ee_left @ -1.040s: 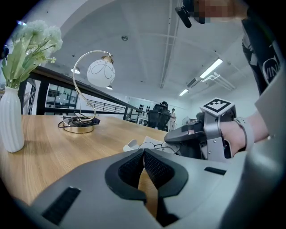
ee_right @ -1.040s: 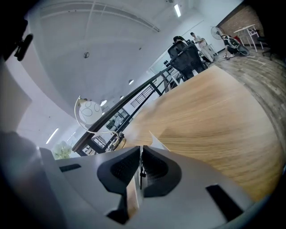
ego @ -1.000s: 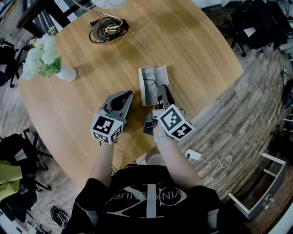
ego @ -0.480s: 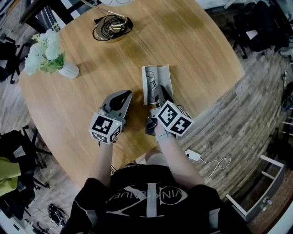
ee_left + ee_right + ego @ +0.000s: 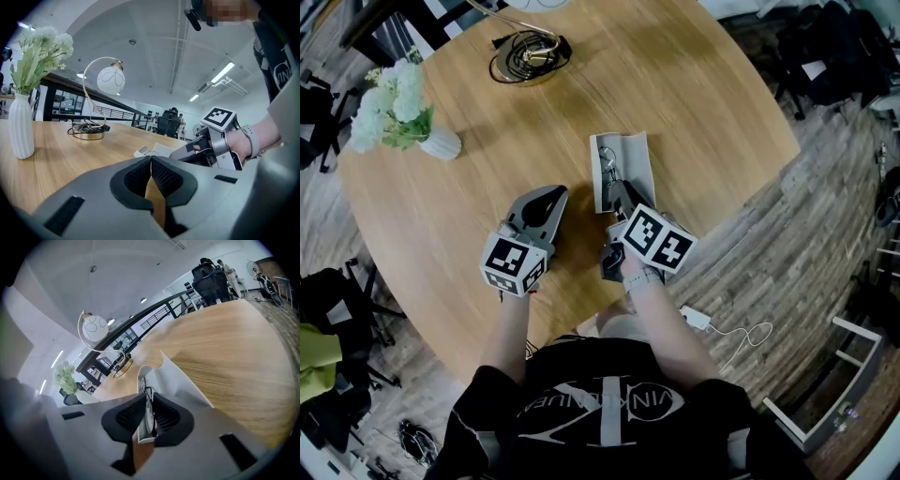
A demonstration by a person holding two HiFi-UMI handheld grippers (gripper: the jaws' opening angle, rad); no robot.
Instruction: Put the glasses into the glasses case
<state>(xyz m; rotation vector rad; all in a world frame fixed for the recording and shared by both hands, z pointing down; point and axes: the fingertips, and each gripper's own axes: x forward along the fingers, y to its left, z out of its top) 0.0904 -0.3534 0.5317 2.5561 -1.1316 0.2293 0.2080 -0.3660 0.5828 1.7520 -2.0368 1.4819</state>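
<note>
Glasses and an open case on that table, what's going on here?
A person at a round wooden table holds a gripper in each hand. The right gripper is shut on the glasses and holds them down in the open glasses case, not yet let go. The left gripper is shut and empty, off to the side of the case.

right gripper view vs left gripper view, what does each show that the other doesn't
Only the right gripper view: the right gripper with its fingers shut on the glasses, at the near end of the open case. Only the left gripper view: the left gripper shut with nothing in it, and the right gripper seen from outside, in the person's hand. Both: the wooden table, the globe lamp, the flowers and the case.
</note>
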